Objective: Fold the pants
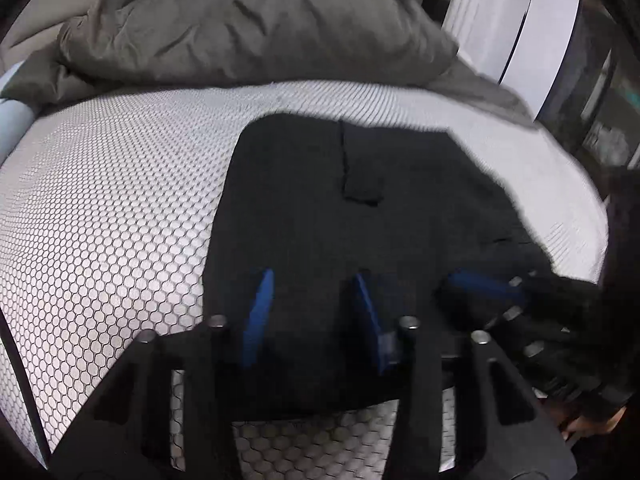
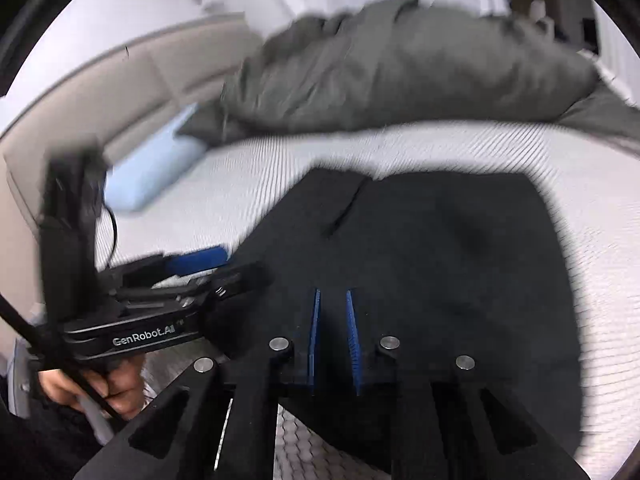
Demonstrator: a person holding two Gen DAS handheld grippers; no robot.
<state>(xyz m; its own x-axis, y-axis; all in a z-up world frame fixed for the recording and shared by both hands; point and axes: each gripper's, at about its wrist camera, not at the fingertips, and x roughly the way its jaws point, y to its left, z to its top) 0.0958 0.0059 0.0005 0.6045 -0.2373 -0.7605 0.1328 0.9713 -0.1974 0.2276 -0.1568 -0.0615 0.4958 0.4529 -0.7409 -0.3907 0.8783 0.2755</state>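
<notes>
Left wrist view first, from its left edge: a white bed cover [image 1: 100,208] printed with a dark honeycomb pattern fills that side, with a pale blue pillow [image 1: 12,120] at its far left rim. Behind it lies a heaped grey duvet [image 1: 248,28]. At the middle the black pants [image 1: 320,208] lie spread flat on the cover, already doubled into a broad block, a pocket seam showing near the top. The left gripper [image 1: 310,312] hangs low over the near part of the pants, its blue pads standing apart with only flat cloth beneath them; nothing is pinched, so it is released. To the right the right gripper [image 1: 480,286] lies at the pants' right edge, one blue pad visible; whether cloth sits in it cannot be told from here.

Right wrist view, from the left: a hand [image 2: 96,384] grips the handle of the left gripper [image 2: 196,258], which reaches in over the pants' left edge. Beyond it sit the pillow [image 2: 152,168] and the duvet [image 2: 400,64]. In the middle the right gripper [image 2: 334,320] points down over the pants [image 2: 440,260], its two pads drawn close with a narrow gap, and no cloth visible between them. White cover [image 2: 600,280] runs to the right edge, blurred.
</notes>
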